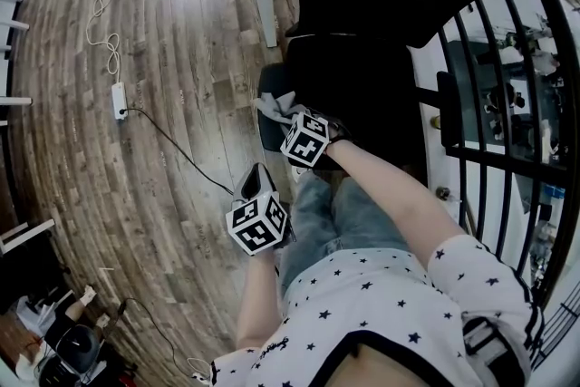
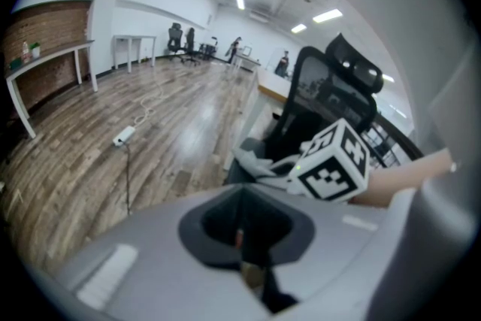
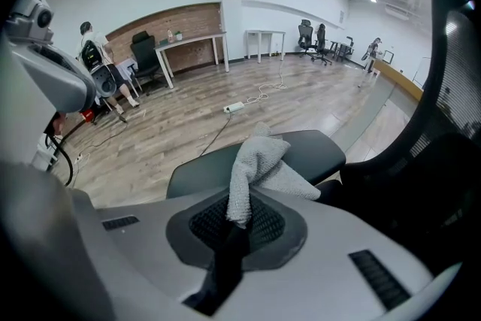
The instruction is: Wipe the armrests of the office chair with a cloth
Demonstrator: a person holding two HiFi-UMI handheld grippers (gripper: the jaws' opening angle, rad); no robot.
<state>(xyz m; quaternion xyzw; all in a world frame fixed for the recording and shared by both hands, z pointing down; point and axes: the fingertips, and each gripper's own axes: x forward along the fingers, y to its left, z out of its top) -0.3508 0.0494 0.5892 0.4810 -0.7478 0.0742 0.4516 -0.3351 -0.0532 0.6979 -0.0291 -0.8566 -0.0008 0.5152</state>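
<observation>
One grey cloth (image 3: 259, 165) sits bunched on the dark armrest (image 3: 319, 150) of the office chair (image 1: 390, 23), and the right gripper (image 3: 234, 225) has a corner pinched tight in its jaws. The left gripper (image 2: 244, 237) hangs nearby over the wood floor (image 1: 136, 195), jaws pressed together, nothing between them.
</observation>
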